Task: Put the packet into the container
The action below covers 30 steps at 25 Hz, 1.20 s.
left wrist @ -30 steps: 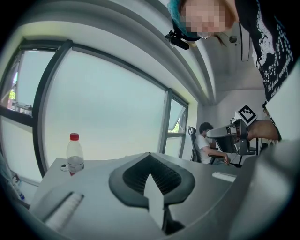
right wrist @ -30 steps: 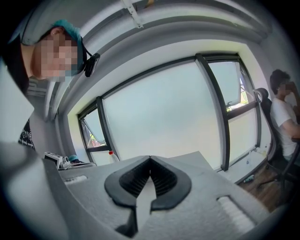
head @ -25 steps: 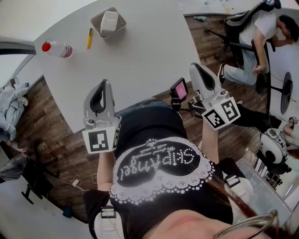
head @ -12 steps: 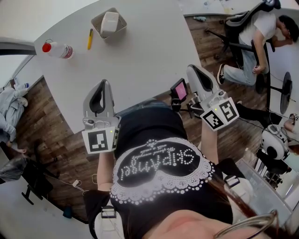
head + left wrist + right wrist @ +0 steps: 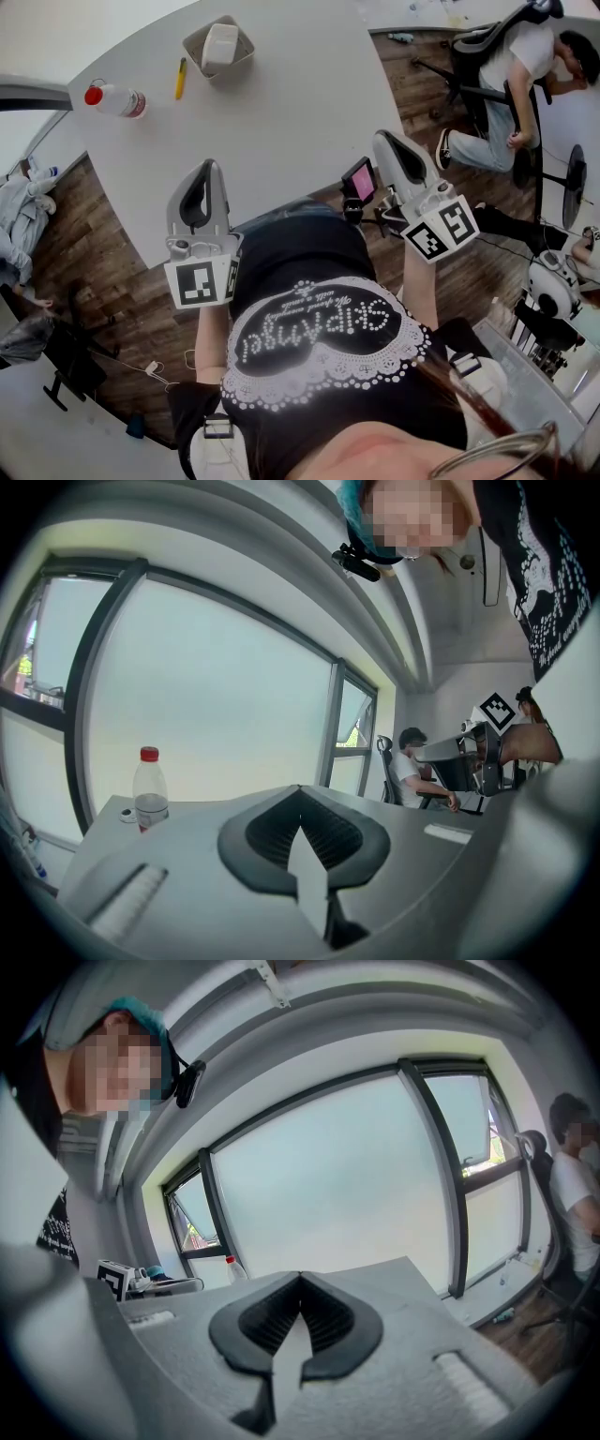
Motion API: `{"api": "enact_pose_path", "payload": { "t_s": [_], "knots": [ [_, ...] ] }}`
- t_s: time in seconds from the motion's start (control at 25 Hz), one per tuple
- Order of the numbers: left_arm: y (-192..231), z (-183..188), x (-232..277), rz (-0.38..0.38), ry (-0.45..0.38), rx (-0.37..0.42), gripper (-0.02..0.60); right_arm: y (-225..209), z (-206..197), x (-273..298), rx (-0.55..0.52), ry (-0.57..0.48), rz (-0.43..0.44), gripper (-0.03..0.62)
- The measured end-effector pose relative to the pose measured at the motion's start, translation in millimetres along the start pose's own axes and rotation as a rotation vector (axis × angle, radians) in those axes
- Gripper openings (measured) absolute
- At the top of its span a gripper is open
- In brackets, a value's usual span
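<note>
At the far end of the white rectangular table [image 5: 281, 122] in the head view, the flat white packet [image 5: 219, 44] lies inside the grey square open-top container [image 5: 194, 49]. A yellow pen [image 5: 179, 77] lies just beside the container, and a clear plastic bottle with a red cap [image 5: 117, 99] stands further left. The left gripper [image 5: 210, 169] and right gripper [image 5: 382, 141] are held at the table's near side, well apart from the container. Left gripper view: jaws pressed together, nothing between them, the bottle upright beyond. Right gripper view: jaws likewise pressed together, empty.
</note>
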<state>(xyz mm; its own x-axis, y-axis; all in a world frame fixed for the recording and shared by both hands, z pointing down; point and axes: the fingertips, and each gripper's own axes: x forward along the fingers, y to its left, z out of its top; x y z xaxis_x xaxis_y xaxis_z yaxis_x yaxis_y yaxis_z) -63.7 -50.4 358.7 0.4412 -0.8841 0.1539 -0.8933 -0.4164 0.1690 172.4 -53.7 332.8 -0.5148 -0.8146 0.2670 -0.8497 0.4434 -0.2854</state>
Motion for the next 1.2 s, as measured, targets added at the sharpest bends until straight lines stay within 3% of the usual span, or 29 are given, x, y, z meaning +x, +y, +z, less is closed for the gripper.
{"api": "enact_pose_path", "payload": {
  "t_s": [1.2],
  "knots": [
    [2.4, 0.2, 1.0, 0.000, 0.000, -0.005, 0.003, 0.6, 1.9, 1.4, -0.009, 0.001, 0.005, -0.003]
  ]
}}
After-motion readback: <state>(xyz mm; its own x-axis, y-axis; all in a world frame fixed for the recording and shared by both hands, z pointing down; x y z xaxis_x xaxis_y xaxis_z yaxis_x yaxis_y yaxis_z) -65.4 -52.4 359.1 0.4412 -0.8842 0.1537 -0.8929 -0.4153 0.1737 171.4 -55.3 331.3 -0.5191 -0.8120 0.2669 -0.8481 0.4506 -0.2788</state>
